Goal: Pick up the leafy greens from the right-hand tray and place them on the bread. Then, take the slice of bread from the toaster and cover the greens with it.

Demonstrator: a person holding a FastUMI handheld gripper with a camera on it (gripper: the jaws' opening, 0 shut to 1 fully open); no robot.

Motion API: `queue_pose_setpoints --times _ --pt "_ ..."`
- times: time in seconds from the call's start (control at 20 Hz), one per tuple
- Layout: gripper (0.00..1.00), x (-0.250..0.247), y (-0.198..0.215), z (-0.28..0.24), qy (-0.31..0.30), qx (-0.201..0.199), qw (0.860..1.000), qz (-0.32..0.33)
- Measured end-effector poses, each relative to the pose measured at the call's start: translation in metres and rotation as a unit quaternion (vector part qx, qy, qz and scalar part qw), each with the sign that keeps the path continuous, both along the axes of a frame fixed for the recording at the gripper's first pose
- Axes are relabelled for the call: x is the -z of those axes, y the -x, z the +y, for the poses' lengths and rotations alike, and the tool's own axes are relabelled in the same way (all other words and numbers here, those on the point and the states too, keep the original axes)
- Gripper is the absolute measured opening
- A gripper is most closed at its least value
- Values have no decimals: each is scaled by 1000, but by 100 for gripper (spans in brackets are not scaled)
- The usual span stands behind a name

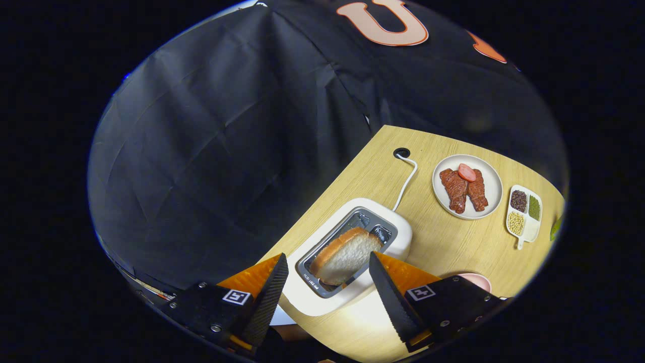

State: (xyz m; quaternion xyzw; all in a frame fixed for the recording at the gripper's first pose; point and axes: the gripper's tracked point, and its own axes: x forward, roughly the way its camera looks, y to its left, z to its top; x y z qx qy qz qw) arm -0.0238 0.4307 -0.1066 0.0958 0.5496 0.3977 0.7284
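Gripper [327, 275] hung above the toaster [352, 257], its fingers spread wide apart with nothing held. The slice of bread [345, 254] stood in the toaster slot, leaning to one side, its top edge lying in the gap between the two fingertips but touching neither.

Judged the step in hand to be the lift of the slice out of the toaster. (Where the greens lay could not be made out from here; a green sliver showed at the far edge of the table [453, 242], too small to name.)

To do it well: bring the fingers down so each faces one flat side of the slice, not the crusts, and close above the metal slot rim so the tips do not catch on it. The slice leaned, so the wrist likely needed tilting to match. Press lightly, since the crumb looked soft. Draw straight up along the slot.

Beyond the toaster: its white cord [405, 184], a round plate of meat [467, 186], a small divided dish of beans [524, 215].
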Motion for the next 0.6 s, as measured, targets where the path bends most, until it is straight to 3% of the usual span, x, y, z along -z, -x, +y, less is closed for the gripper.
queue_pose_setpoints --times 0.35,0.6 --pt "88 28 0 15 49 14 999 15" --pt "71 40 -1 12 61 39 997 33"
